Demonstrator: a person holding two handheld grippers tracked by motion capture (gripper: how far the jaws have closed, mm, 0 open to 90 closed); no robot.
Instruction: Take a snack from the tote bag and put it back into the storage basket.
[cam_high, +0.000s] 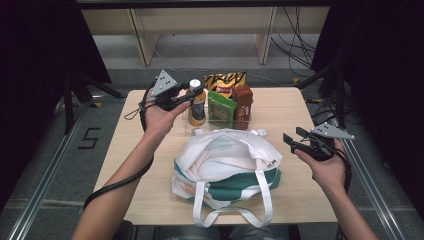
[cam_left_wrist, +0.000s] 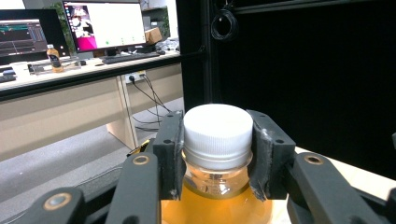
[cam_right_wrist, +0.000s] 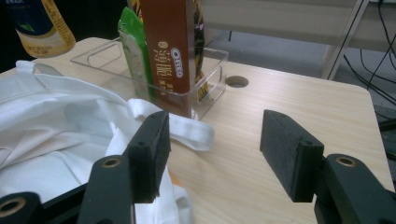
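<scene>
While the left gripper (cam_high: 187, 96) clamps the white cap of the amber drink bottle (cam_high: 197, 106) at the clear tray (cam_high: 186, 116) behind the white tote bag (cam_high: 227, 165), the right gripper (cam_high: 292, 140) hovers beside the bag, jaws apart and empty.

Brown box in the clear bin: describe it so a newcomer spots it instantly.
At the table's far edge, behind the white tote bag, stands a clear plastic bin. The brown box stands upright at its right end, beside a green packet; it is the bin's only rigid brown carton.
</scene>
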